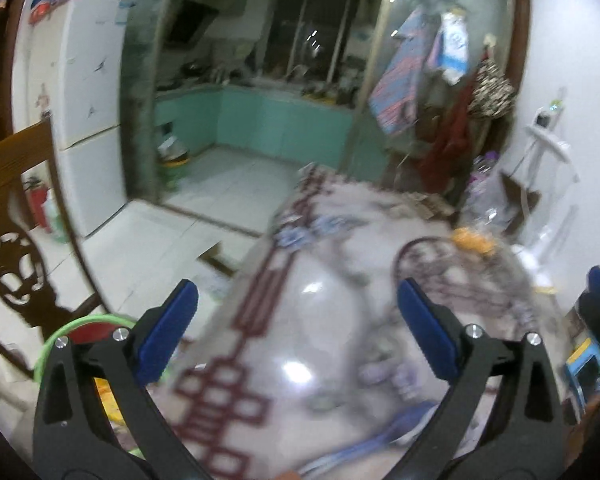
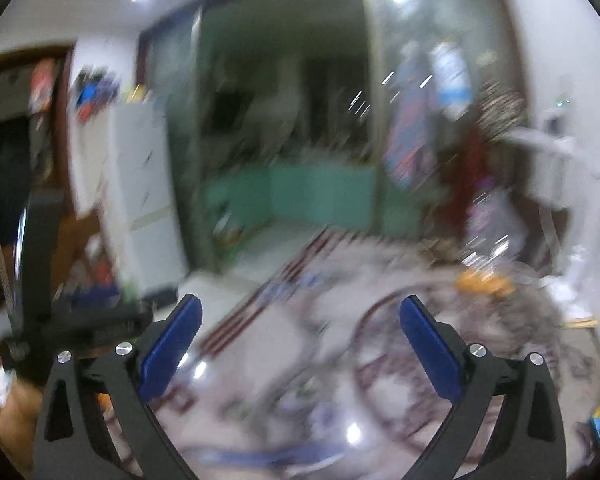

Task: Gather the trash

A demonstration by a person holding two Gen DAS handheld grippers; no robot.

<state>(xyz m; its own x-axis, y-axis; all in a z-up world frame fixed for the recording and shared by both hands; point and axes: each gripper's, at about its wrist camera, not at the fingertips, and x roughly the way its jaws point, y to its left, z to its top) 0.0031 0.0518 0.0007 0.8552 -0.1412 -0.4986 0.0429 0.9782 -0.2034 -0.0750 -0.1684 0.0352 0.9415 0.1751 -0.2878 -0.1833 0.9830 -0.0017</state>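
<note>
My left gripper [image 1: 298,308] is open and empty above a table [image 1: 324,320] covered with a glossy patterned cloth. An orange piece of trash [image 1: 472,240] lies at the table's far right. A green-rimmed bin [image 1: 80,326] with a red inside shows just left of the left finger, below table level. My right gripper [image 2: 300,328] is open and empty over the same table [image 2: 284,360]. The orange trash [image 2: 482,282] lies ahead and to its right. The left gripper's body [image 2: 40,280] shows at the left of the right wrist view. Both views are blurred.
A carved wooden chair [image 1: 16,208] stands at the left. A white fridge [image 1: 84,100] and the kitchen doorway [image 1: 252,120] lie beyond. Clear plastic bottles [image 1: 488,184] and hanging clothes [image 1: 452,120] are at the back right. A blue-and-yellow box [image 1: 586,364] is at the right edge.
</note>
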